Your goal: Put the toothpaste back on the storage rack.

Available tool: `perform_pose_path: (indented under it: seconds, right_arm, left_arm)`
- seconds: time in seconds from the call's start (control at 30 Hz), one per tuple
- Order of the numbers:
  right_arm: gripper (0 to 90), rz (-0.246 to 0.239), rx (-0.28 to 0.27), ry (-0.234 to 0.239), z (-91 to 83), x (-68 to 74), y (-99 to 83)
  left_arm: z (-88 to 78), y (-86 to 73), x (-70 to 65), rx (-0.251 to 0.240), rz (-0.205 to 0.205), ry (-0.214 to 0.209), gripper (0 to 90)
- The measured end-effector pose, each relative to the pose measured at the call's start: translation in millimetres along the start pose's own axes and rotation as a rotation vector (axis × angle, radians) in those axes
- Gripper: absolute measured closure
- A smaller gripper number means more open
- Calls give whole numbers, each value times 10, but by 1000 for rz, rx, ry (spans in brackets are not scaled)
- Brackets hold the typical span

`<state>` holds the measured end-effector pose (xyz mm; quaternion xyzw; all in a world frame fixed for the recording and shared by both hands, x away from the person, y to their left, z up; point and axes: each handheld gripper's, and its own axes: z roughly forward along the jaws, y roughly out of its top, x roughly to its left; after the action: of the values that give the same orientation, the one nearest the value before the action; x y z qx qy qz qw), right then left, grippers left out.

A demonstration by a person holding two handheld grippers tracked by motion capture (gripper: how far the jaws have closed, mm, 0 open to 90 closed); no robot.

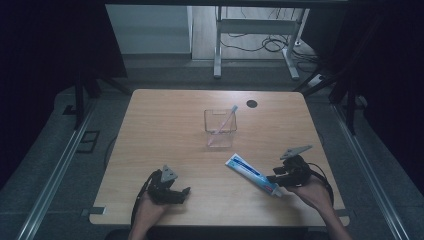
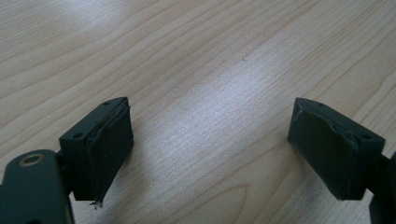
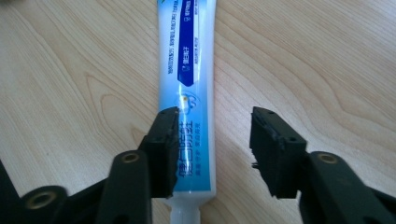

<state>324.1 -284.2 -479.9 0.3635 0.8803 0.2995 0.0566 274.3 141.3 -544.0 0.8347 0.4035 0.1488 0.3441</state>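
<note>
Flat on the table, toothpaste tube (image 1: 251, 174) lies diagonally — cap toward right gripper (image 3: 215, 144), whose half-open jaws straddle it.

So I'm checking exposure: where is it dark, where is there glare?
High view: dim, surroundings near black, table evenly lit. Left gripper view: pale sheen on the wood. Right gripper view: bright, toothpaste tube sharp with slight gloss.

1. A light wooden table (image 1: 165, 130) with rounded corners stands in the middle of a dim room.
2. A round dark hole (image 1: 251, 104) sits near its far edge.
3. Grey floor (image 1: 50, 165) surrounds it, crossed by metal rails (image 1: 372, 175).
4. Far back, a white metal frame (image 1: 260, 30) stands over loose cables (image 1: 270, 45).
5. Both sides lie in deep shadow.
</note>
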Motion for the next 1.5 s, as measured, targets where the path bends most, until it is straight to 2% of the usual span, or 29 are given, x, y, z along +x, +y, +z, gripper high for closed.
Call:
perform_pose_path:
  seconds: [0.33,0.73,1.2,1.43,1.5]
  right_arm:
    - [387,-29,50,9,112,102,165]
    - [381,-68,106,6,314,204,291]
    - [430,-81,181,-30,581,225,380]
    - [487,-83,209,-47,671,257,423]
    - [529,-80,214,-49,668,264,433]
  left_arm:
    - [-2,1,3,4,2,0,140]
    - [-3,1,3,4,3,0,140]
    - [-4,1,4,6,4,0,141]
    - [-4,1,4,5,4,0,141]
    - [-4,1,3,5,3,0,141]
